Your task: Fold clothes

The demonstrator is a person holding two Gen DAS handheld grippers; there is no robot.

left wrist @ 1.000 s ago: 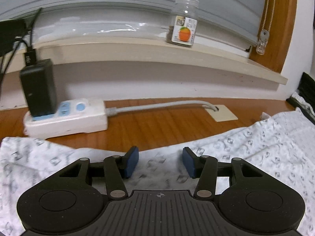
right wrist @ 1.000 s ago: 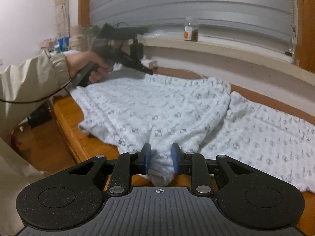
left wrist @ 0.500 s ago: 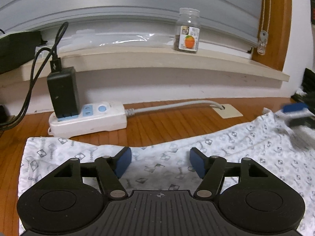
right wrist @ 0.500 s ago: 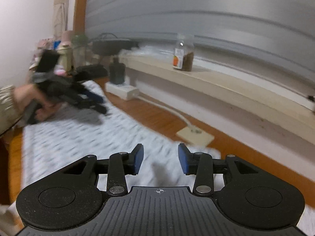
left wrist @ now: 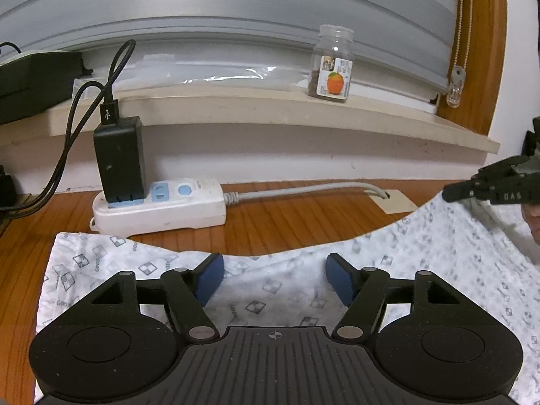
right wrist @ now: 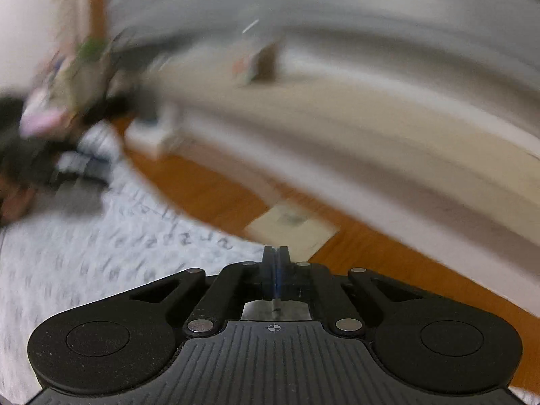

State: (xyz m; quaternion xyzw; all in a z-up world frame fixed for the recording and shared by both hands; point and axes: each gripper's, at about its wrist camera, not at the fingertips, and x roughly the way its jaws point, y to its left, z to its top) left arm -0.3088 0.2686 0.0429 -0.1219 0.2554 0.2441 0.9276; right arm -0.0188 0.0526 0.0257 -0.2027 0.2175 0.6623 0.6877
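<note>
One garment [left wrist: 422,270] lies spread flat on your wooden counter [left wrist: 287,222], a white cloth with small grey square prints. Its long axis runs left to right across the left view, parallel to the sill [left wrist: 270,111], with one end at the left near the power strip [left wrist: 158,209] and the far edge dipping toward you in the middle.

One power strip sits just beyond that edge, carrying one black charger [left wrist: 119,162]. One jar [left wrist: 332,64] stands upright on the sill.

Your left tongs [left wrist: 274,278] hang over the cloth's far edge, spread and opening, pads [left wrist: 211,278] clear of the fabric. Your right tongs [right wrist: 276,263] are pressed together with nothing visible between them, over the cloth's edge; that view is blurred.
</note>
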